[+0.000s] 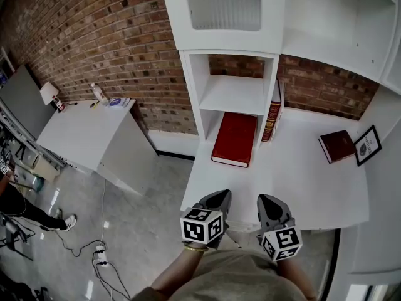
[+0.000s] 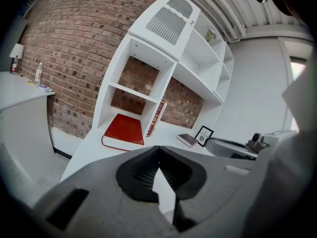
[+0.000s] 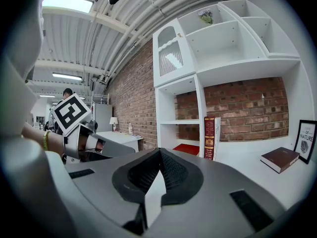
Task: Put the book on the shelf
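A large red book (image 1: 235, 138) (image 2: 124, 130) (image 3: 187, 148) lies flat in the bottom compartment of the white shelf unit (image 1: 232, 94). A second red book (image 1: 274, 115) (image 2: 155, 118) (image 3: 210, 138) stands upright against the unit's right wall. Flat on the white desk (image 1: 294, 174) at the right lies a dark maroon book (image 1: 337, 145) (image 2: 188, 140) (image 3: 280, 158). My left gripper (image 1: 220, 196) (image 2: 158, 148) and right gripper (image 1: 268, 200) (image 3: 159, 150) hover side by side over the desk's near edge, well short of all the books. Both are shut with nothing between their jaws.
A framed picture (image 1: 368, 144) (image 3: 307, 140) leans at the desk's right end beside the maroon book. A separate white table (image 1: 81, 133) with a bottle and a small lamp stands to the left. Cables (image 1: 94, 249) lie on the floor, and a person's leg shows at the far left.
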